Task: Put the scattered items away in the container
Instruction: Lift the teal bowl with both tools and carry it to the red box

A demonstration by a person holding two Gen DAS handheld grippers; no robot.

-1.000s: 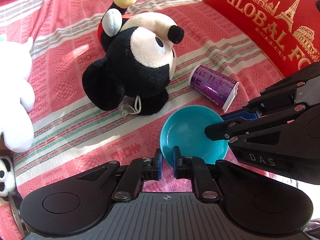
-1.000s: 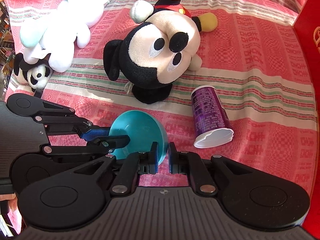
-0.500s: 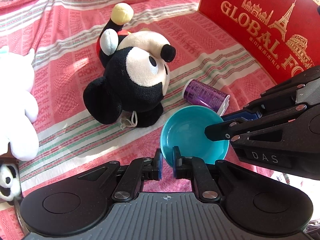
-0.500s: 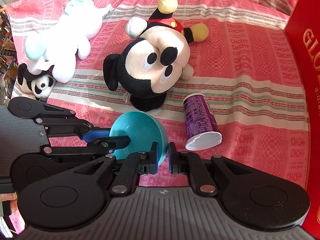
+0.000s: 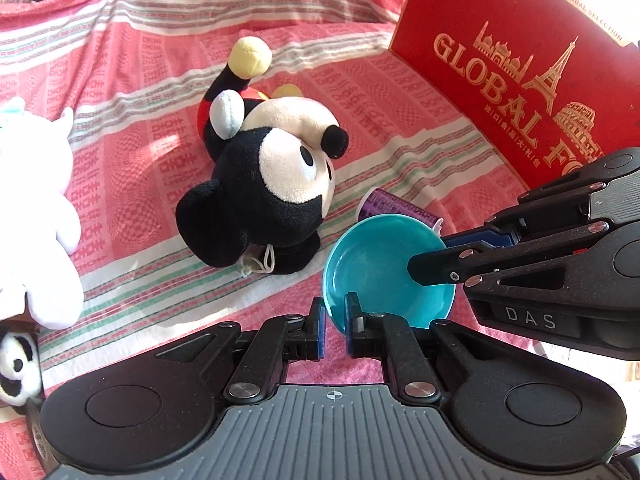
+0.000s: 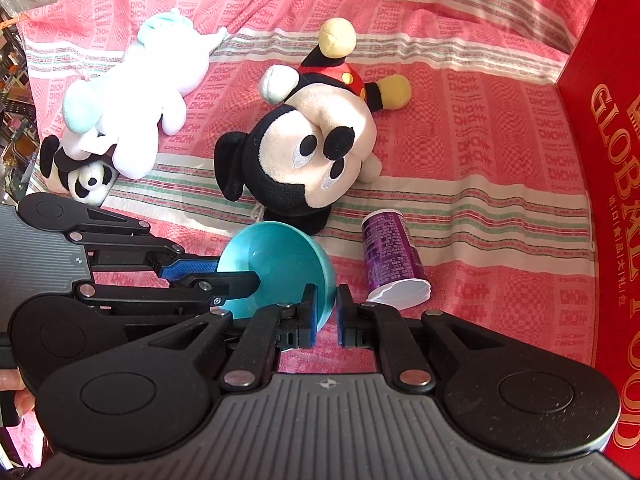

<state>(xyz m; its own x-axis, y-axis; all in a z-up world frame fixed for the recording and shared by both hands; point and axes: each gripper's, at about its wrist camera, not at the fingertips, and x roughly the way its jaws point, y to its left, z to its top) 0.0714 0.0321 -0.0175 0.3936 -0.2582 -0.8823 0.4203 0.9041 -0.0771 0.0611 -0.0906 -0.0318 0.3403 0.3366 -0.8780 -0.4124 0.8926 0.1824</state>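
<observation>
Pink striped cloth point(image 6: 460, 92) over a surface, possibly a bed, both grippers point(image 5: 335, 330) point(image 6: 325, 322) pinching teal bowl point(image 5: 372, 264) rim

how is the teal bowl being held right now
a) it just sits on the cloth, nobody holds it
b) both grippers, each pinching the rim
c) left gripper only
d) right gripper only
b: the left gripper clamps the near rim of the teal bowl, and the right gripper clamps the rim at another spot, so both sets of jaws are shut on it.
</observation>
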